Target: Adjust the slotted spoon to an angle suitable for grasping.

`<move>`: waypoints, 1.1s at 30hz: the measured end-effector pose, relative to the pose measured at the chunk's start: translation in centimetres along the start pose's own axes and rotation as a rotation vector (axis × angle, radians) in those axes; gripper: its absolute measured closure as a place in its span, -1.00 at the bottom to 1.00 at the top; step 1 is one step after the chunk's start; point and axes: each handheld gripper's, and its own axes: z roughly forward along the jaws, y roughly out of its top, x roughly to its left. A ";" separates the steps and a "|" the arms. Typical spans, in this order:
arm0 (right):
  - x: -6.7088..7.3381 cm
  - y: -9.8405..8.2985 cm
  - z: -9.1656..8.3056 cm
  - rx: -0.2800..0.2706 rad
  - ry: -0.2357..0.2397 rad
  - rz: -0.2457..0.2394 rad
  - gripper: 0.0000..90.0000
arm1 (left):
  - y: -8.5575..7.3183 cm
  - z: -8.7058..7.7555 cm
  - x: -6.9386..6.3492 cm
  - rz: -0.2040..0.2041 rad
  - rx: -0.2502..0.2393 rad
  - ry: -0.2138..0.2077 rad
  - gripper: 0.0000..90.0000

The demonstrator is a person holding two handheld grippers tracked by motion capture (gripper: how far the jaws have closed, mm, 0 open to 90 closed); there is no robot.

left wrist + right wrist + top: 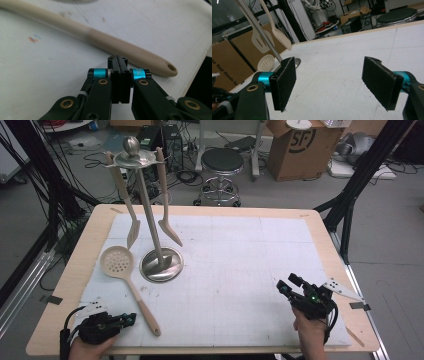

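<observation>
Left tool: pressed together, empty | slotted spoon: flat on counter, handle end just beyond left tool tips | right tool: spread wide, well apart from spoon

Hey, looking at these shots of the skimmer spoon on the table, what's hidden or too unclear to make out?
- Skimmer spoon: in the left gripper view the bowl is cut off by the top edge and the handle's far part is blurred.
- Left hand-held gripper: in the high view, too small to read its jaws.
- Utensil stand: in the right gripper view, its top is cut off by the edge and its base sits partly behind a jaw.
</observation>
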 end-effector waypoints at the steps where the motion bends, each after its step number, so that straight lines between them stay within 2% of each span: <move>1: 0.0 0.0 0.0 -0.003 -0.002 -0.005 -0.41 | 0.1 0.1 0.1 -0.028 0.002 -0.008 1.00; 3: 0.1 0.0 0.0 -0.003 0.001 -0.009 -0.41 | 0.3 0.2 0.2 -0.054 0.014 -0.019 1.00; 6: 0.0 0.0 0.1 -0.002 -0.004 -0.003 -0.41 | 0.6 0.8 0.0 -0.065 0.036 -0.057 1.00; 10: 0.0 0.0 0.1 0.000 -0.001 -0.007 -0.41 | 1.6 2.2 -0.5 -0.046 0.087 -0.108 1.00; 14: 0.0 0.0 0.1 0.010 -0.002 -0.015 -0.41 | 2.8 2.9 -0.7 -0.017 0.152 -0.126 1.00; 18: 0.1 0.0 0.1 0.011 -0.004 -0.014 -0.40 | 3.8 4.8 -0.7 -0.033 0.163 -0.184 1.00; 21: 0.0 0.0 0.0 0.007 -0.009 -0.017 -0.40 | 4.7 6.3 -1.1 -0.011 0.178 -0.202 1.00; 23: -0.1 0.0 0.0 0.008 -0.009 -0.019 -0.40 | 5.2 7.3 -1.4 -0.025 0.179 -0.206 1.00; 26: -0.2 0.1 -0.1 0.003 -0.011 -0.018 -0.40 | 5.7 8.3 -1.9 -0.023 0.175 -0.197 1.00; 30: -0.1 0.1 -0.1 0.006 -0.008 -0.013 -0.40 | 6.3 9.3 -2.4 -0.035 0.162 -0.167 1.00; 33: 0.0 0.1 0.3 0.031 0.008 -0.027 -0.40 | 6.9 10.3 -2.6 -0.045 0.145 -0.146 1.00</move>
